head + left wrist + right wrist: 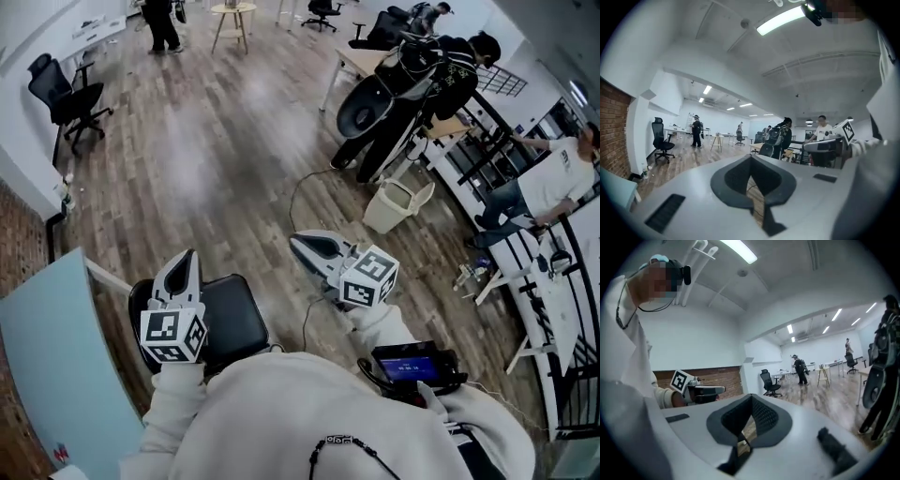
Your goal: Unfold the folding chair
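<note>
Both tongs are up at chest height and pointing out across the room, not down at the work. Left tongs [181, 267]: pads pressed together, nothing between them. Right tongs [305, 246]: likewise closed and empty, its own view showing only floor through the slit. The folding chair [234, 319] stands on the wood floor [216, 159] directly below the left tongs, just beside a pale blue board [56, 356]. Its black seat lies flat and face up, while its back and legs are hidden under the person's sleeve and body. Neither tongs touches it. With the seat level, my reading is that the chair is open or nearly so and the hands are clear of it. The hidden frame means I cannot tell whether it is fully spread. If more is needed, the next move calls for lowering the tongs, opening them, and taking the seat edge or back rail to press the frame fully out.
</note>
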`<state>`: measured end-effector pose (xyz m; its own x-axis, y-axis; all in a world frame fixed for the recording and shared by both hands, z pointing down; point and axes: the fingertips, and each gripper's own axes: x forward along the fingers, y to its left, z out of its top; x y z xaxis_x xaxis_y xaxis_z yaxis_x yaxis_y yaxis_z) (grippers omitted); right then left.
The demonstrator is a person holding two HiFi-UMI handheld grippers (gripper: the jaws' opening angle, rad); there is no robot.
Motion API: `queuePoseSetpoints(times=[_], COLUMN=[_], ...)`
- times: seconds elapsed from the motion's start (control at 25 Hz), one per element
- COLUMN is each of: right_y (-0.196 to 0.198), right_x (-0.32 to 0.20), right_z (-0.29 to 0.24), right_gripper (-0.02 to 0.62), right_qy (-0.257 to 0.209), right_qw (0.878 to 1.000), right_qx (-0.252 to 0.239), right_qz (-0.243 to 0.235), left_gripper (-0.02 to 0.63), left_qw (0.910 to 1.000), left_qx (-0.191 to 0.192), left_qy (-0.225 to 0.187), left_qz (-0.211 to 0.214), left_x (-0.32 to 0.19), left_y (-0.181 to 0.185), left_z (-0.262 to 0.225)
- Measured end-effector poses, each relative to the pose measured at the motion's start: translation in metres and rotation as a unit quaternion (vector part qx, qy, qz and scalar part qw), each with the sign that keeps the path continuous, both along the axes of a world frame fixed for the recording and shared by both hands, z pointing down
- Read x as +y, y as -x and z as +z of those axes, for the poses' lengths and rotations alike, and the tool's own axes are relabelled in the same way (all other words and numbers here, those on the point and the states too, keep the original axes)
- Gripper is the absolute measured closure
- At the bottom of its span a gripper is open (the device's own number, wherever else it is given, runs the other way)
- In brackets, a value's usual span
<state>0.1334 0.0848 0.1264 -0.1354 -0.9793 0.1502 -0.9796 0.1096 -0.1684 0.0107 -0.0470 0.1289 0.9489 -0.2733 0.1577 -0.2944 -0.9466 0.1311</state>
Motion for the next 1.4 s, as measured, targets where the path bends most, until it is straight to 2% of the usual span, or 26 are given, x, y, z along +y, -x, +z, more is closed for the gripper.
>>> queuePoseSetpoints(times=[0.08,0.24,0.4,0.72,1.4], right_y=[0.003,0.02,0.037,0.038,0.044], right_x=[-0.006,-0.015,-0.021,-0.02,-0.019], right_z=[-0.019,-0.044,-0.044,-0.027,-0.04], right_gripper=[0.588,0.588,0.589,0.589,0.589], right_qy=[-0.019,-0.049,-0.049,-0.03,-0.048], right_qw=[0.999,0.998,0.998,0.999,0.998], right_qx=[0.018,0.031,0.029,0.02,0.031], right_qz=[0.022,0.036,0.021,0.03,0.023], left_gripper=[0.601,0.601,0.601,0.601,0.601], left_qw=[0.9998,0.9985,0.9973,0.9977,0.9966], left_qx=[0.007,0.027,0.032,0.024,0.027], left_qy=[0.001,-0.026,-0.045,-0.044,-0.045], left_qz=[0.019,0.04,0.048,0.045,0.064], left_x=[0.018,0.051,0.061,0.057,0.071], left_y=[-0.022,-0.051,-0.051,-0.05,-0.044], left_z=[-0.008,-0.023,-0.027,-0.021,-0.024])
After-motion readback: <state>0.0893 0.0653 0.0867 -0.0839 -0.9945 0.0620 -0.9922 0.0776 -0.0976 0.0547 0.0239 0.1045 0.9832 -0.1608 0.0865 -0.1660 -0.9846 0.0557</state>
